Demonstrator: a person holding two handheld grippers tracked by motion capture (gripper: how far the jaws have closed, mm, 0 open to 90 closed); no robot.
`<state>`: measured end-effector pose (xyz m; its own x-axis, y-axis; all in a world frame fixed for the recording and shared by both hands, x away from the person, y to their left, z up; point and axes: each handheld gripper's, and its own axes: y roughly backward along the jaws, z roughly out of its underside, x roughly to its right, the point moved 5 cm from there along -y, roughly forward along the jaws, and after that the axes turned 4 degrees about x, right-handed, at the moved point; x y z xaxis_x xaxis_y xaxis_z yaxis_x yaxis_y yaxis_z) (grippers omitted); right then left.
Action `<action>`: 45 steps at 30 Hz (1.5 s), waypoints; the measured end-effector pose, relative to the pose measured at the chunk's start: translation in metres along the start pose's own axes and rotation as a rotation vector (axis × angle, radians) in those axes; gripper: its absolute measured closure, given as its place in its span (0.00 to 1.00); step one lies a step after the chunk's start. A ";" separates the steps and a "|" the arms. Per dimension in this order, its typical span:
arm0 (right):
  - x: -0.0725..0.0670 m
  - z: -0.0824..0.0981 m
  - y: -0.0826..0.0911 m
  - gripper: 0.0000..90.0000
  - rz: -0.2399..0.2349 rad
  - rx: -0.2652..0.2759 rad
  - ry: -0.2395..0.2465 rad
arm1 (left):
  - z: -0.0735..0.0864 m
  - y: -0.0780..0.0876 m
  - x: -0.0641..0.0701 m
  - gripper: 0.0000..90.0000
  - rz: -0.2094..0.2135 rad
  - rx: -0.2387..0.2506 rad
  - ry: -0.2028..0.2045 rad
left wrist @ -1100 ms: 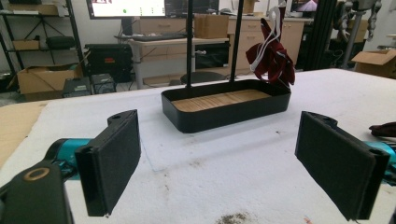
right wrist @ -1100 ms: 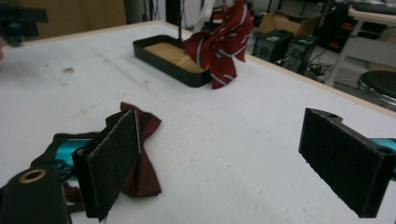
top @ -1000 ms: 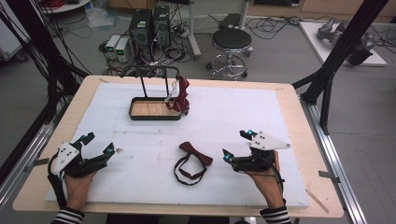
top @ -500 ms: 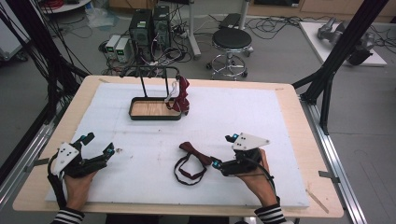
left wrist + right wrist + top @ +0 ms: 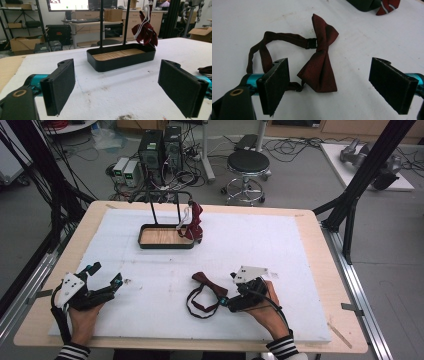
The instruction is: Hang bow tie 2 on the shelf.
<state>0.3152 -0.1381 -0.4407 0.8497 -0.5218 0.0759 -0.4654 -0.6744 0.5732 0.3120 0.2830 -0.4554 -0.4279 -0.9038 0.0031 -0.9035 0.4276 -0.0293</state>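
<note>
One tie (image 5: 194,222) looks hung on the rack (image 5: 166,236) already, hard to tell. 2nd bow tie (image 5: 209,285) lies flat mid-mat; your R gripper (image 5: 223,301) jaws wide, just narrowing, nothing clamped yet. L gripper (image 5: 119,281) wide, idle.

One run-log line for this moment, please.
right gripper: open, closing slightly, nearing bow tie | left gripper: open, idle | tray stand: another tie hung
</note>
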 end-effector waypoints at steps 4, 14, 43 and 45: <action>-0.001 0.001 -0.003 0.20 -0.009 -0.021 0.008 | 0.000 0.000 0.000 0.16 0.000 0.000 -0.001; -0.007 0.005 -0.015 0.31 -0.042 -0.092 0.028 | 0.000 0.000 0.000 0.16 0.001 0.000 0.001; -0.003 0.011 -0.026 0.66 -0.035 -0.157 -0.015 | 0.000 0.000 0.000 0.16 0.001 0.000 0.000; -0.001 0.012 -0.025 0.74 -0.031 -0.161 -0.038 | 0.000 0.000 0.000 0.16 0.001 0.000 0.001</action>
<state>0.3229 -0.1271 -0.4649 0.8515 -0.5237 0.0271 -0.3909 -0.5994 0.6985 0.3119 0.2828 -0.4554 -0.4292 -0.9032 0.0036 -0.9029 0.4289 -0.0293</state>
